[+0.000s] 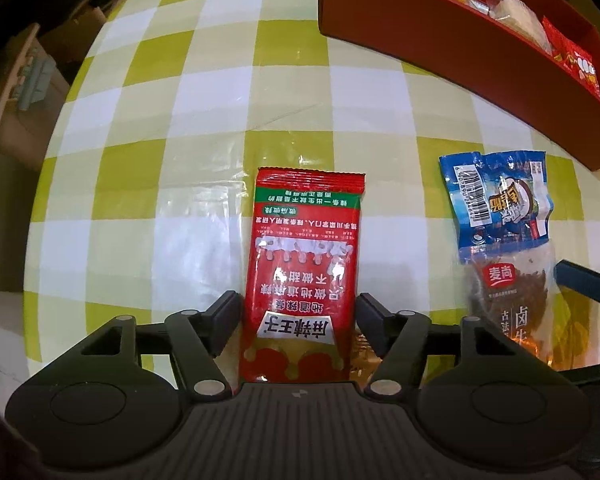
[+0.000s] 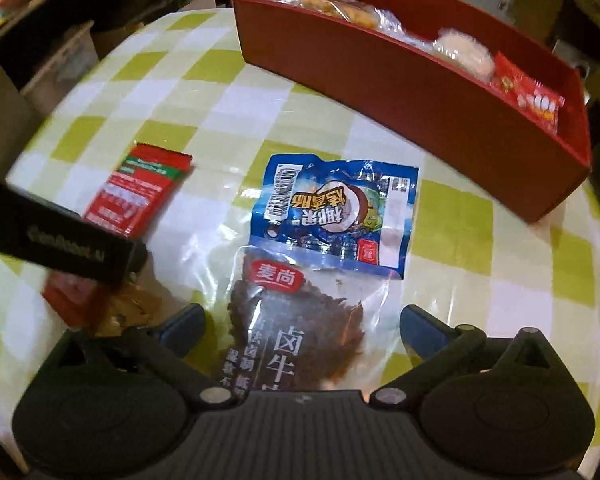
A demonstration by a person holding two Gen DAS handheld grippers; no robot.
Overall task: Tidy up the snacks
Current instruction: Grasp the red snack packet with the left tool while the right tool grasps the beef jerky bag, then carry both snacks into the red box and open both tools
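Nearest the left wrist camera, the left gripper points down at the tabletop with a red snack packet between its jaws; the pads stand just beside the packet's long edges, and whether they press on it cannot be told. The packet's near end is cut off by the gripper body, and something golden and crinkled beneath it is only partly visible.

In the right wrist view, the right gripper stands with its jaws spread wide, clear of both sides of a clear-fronted beef packet lying flat; the packet's near end disappears under the gripper. A blue coconut snack packet overlaps the beef packet's far end. The black bar across the left of this view is the left gripper's body, covering the red packet's middle.

Farther off, near the tabletop's far right edge, sits a red box holding wrapped snacks; their labels are too blurred to read.
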